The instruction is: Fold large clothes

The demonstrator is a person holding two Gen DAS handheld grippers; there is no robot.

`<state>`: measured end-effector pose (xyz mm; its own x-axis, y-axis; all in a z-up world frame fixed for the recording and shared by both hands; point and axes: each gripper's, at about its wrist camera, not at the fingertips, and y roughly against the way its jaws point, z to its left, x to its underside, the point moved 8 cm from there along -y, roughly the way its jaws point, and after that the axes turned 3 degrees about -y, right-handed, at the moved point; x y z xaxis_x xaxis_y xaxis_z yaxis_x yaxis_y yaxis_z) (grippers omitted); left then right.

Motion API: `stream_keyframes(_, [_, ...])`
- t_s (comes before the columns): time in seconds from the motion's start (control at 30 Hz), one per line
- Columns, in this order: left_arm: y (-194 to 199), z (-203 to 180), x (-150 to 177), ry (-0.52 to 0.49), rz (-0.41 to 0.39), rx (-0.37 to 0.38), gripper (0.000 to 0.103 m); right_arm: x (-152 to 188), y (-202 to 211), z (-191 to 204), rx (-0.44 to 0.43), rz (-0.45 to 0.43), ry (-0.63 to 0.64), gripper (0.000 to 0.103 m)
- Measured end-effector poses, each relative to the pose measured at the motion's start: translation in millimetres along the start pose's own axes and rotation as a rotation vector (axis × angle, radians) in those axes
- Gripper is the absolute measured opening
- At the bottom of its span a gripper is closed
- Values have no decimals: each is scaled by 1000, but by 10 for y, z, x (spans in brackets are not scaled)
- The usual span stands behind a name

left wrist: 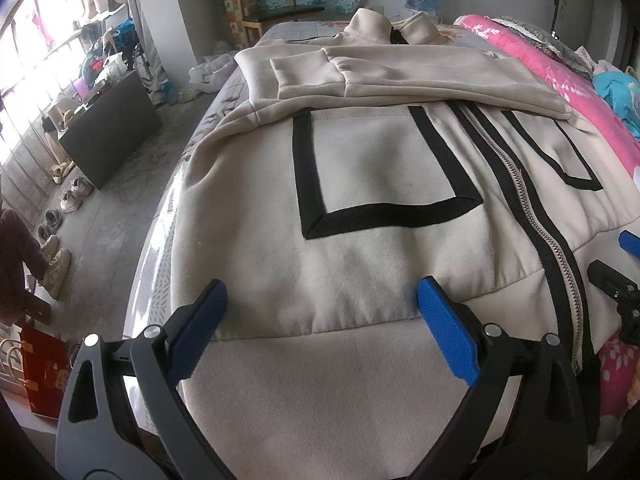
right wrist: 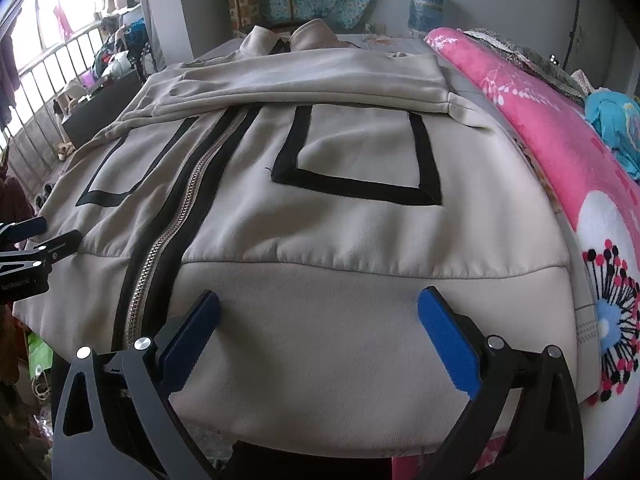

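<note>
- Left wrist view: your left gripper (left wrist: 322, 294) hangs over the hem band of the beige zip jacket (left wrist: 372, 168), its blue fingers (left wrist: 446, 328) spread wide with only flat cloth below them; nothing is pinched.
- The jacket lies front-up on the bed (left wrist: 152, 248), collar at the far end, both sleeves (left wrist: 400, 76) folded across the chest.
- A black-trimmed pocket (left wrist: 384, 172) sits just ahead of your fingers, and the zipper (left wrist: 532, 216) runs to their right.
- Your right gripper (left wrist: 624, 276) shows at the right edge, beside the hem.
- Shoes (left wrist: 60, 220) line the floor on the left.
- Right wrist view: your right gripper (right wrist: 318, 308) stands fully apart above the hem band of the same jacket (right wrist: 320, 232), gripping nothing.
- The zipper (right wrist: 176, 216) runs on the left of its fingers (right wrist: 448, 340), and the other pocket (right wrist: 360, 152) lies ahead.
- A pink flowered blanket (right wrist: 560, 152) borders the jacket on the right.
- Your left gripper (right wrist: 40, 244) shows at the left edge.
</note>
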<state>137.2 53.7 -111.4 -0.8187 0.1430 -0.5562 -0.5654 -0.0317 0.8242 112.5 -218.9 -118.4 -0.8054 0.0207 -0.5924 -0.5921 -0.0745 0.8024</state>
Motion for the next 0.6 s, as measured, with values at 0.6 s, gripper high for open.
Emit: stream_keyframes(0.6, [54, 21, -2, 0, -26, -22, 93, -5, -2, 8, 6, 8, -9, 97])
